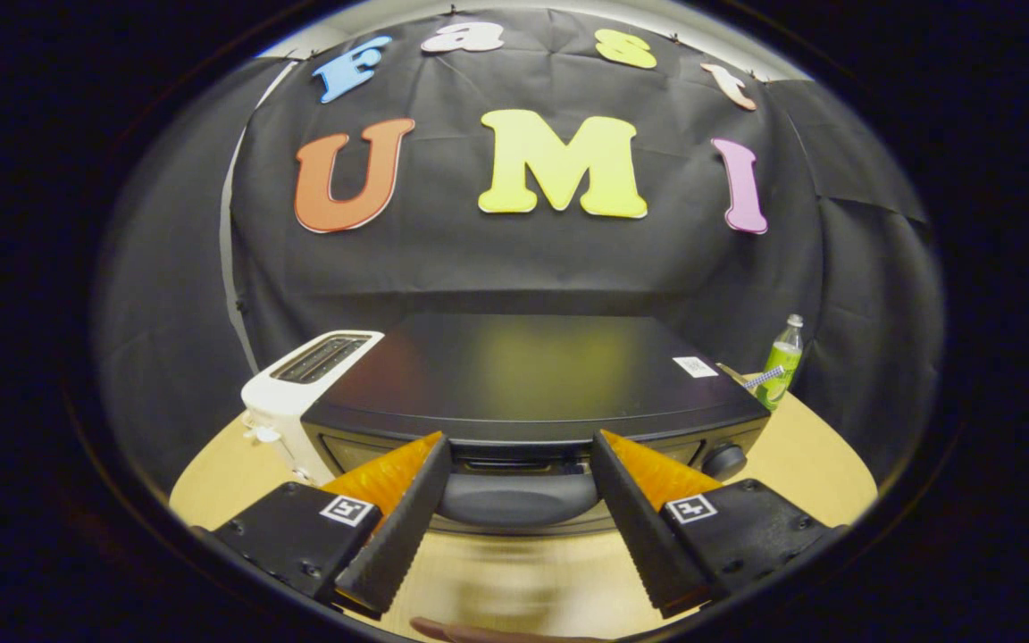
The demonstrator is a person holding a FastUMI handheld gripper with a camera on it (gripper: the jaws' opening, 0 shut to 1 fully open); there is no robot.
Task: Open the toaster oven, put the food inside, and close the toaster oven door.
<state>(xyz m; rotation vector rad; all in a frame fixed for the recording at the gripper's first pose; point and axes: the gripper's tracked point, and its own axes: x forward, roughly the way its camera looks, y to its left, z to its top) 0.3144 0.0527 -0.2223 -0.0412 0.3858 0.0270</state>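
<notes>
Nearest to me, at 6 o'clock below the fingers, a fingertip-like sliver [479, 632] pokes over the wooden table [532, 580]; I cannot tell whose hand or what it is doing. My gripper [519, 451] has its fingers spread wide with nothing between the pads, and they bracket the toaster oven's door handle [519, 496], which sits just ahead of the tips, apparently not touching either. The toaster oven [532, 379] fills 12 o'clock, door up, so I judge the opening step is not yet done. Risks: the handle is rounded and looks smooth; if I close too shallow the pads may ride off it when I pull down, and the door could snap back. If I pull outward instead of along the hinge arc, the oven may slide toward me on the table. The control knob [723, 460] at 2 o'clock lies just beside the right finger; drifting right could clip it. A white slot toaster [300, 393] at 10 o'clock stands touching or nearly touching the oven's left side; a shove could knock it. Farther, at 2 o'clock, a green bottle [781, 364] stands by the oven's rear corner, likely to tip if the oven shifts. I cannot identify the food from here, so locating it is an open item.
</notes>
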